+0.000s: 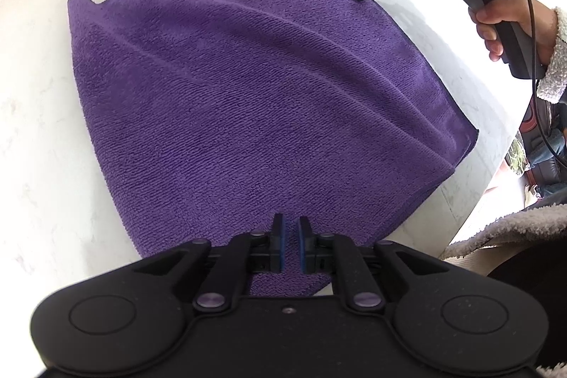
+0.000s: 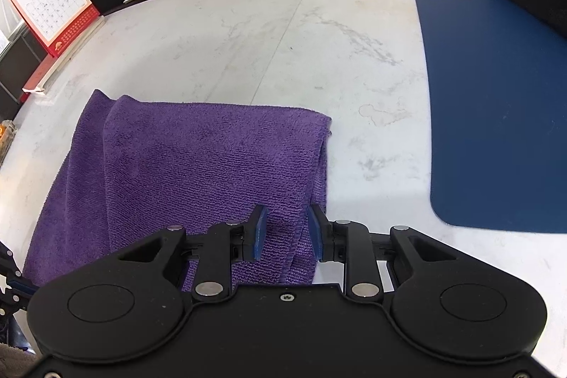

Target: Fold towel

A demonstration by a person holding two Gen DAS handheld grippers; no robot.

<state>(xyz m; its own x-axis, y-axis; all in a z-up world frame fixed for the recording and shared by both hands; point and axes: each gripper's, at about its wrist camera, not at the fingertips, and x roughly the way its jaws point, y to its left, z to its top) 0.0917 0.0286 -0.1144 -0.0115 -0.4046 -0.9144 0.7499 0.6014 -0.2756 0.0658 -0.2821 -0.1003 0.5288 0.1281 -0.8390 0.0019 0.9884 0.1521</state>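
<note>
My left tool (image 1: 291, 238) is pinched nearly shut on the near corner of the purple terry towel (image 1: 248, 101), which lies folded on the white marble counter (image 1: 39, 130). My right tool (image 2: 285, 231) stands partly open astride the layered edge, gripping nothing; closing there, I could catch only the top layer and skew the fold. Only the right view shows the dark blue mat (image 2: 496, 108) and the red desk calendar (image 2: 53, 4).

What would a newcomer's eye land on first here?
The purple towel, already folded over, spread on the white table. Next, the left tongs shut on its near edge and the right tongs straddling its right-hand edge. Further right lies a blue mat.
</note>
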